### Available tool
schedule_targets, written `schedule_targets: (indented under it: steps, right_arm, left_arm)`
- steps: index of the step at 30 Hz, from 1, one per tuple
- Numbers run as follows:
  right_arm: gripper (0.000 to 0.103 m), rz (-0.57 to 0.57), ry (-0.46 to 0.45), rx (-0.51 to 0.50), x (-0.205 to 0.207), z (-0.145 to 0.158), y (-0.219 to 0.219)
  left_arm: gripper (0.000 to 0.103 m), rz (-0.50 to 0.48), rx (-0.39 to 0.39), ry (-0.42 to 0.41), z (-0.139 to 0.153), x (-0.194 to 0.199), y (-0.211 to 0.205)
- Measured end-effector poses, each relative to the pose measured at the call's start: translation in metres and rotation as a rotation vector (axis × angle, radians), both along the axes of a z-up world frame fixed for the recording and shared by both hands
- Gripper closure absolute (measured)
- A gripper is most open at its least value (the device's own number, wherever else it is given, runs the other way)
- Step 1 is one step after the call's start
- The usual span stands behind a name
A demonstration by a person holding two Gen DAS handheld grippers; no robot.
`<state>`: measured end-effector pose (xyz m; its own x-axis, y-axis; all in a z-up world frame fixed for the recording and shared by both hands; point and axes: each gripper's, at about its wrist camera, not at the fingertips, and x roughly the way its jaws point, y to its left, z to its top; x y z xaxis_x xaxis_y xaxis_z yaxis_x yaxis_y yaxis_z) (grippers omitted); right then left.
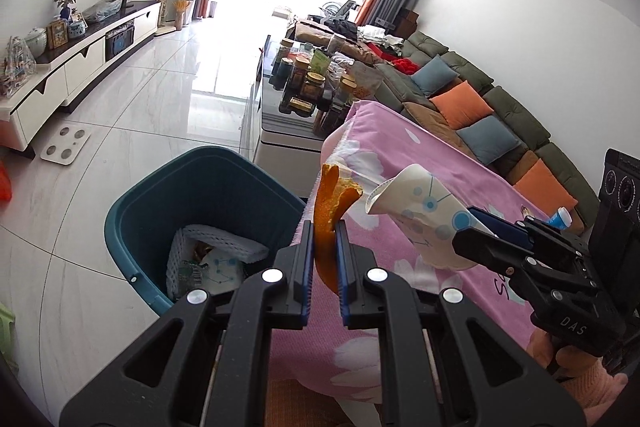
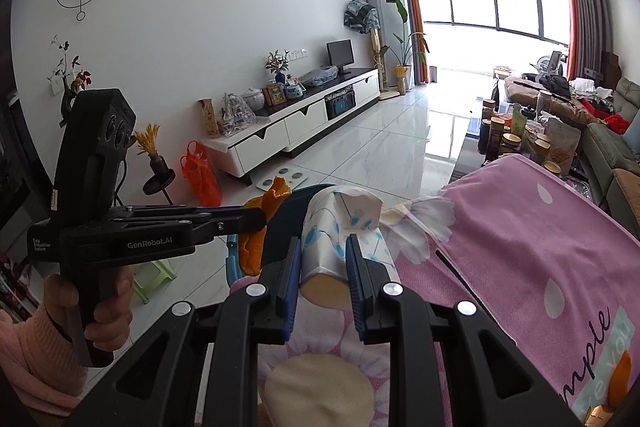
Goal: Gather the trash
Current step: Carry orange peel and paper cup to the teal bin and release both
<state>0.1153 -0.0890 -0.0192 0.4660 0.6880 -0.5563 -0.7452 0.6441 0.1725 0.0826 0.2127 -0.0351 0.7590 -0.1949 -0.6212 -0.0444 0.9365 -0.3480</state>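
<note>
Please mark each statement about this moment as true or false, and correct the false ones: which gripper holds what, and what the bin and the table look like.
1. The left gripper holds a piece of orange peel. True.
2. The right gripper is open and holds nothing. False: it is shut on a crumpled paper cup.
3. The blue bin on the floor has nothing in it. False: white foam netting and other trash already lie inside.
4. The table is covered with a pink flowered cloth. True.
5. The paper cup is plain red. False: it is white with a pattern of blue dots.
</note>
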Motion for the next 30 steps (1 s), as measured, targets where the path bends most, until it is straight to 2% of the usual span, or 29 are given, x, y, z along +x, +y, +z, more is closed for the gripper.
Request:
schedule_targets:
  steps: [10, 30]
  right_arm:
    - [0.082, 0.051, 0.003, -0.027, 0.007, -0.004, 0.027]
    - [0.082, 0.125, 0.003, -0.097, 0.023, -0.014, 0.084]
  left_arm:
    - [0.092, 0.059, 0.006, 0.024, -0.008, 0.001, 0.025]
    - [0.092, 0.138, 0.022, 0.087, -0.028, 0.022, 0.044]
